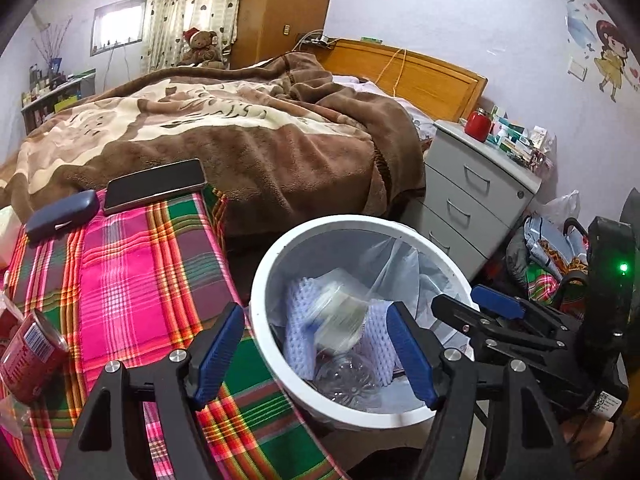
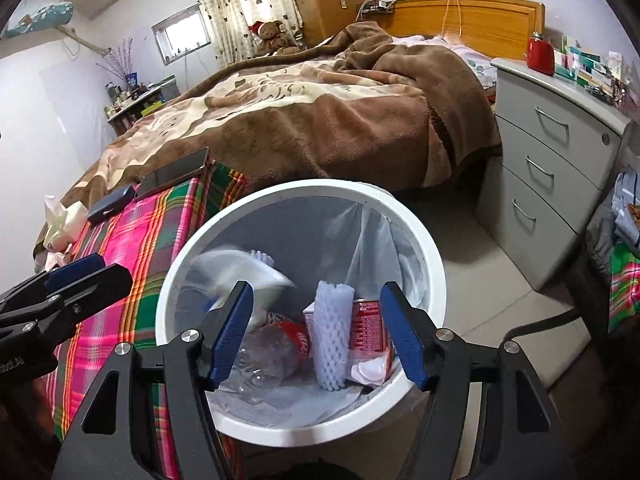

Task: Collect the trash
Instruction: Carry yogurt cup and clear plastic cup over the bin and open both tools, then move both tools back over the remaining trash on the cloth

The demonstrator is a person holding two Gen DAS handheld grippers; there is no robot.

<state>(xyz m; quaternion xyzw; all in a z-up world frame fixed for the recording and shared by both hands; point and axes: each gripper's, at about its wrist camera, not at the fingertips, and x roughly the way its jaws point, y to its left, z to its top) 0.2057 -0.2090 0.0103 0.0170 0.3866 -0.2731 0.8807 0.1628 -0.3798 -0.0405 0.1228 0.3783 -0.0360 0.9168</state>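
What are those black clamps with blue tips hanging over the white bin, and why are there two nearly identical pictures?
They are two-finger grippers a person holds, each with a camera looking along its fingers, so there is one picture per hand. The left gripper and right gripper both stand open over the white bin, holding nothing. A blurred plastic item is in the bin with a clear bottle and foam netting. On the plaid cloth lie a red can, a phone and a dark case.

Between your right gripper's jaws sits the trash bin, holding a foam sleeve, can and bottle. Left of them lies the plaid cloth; beyond, the bed.
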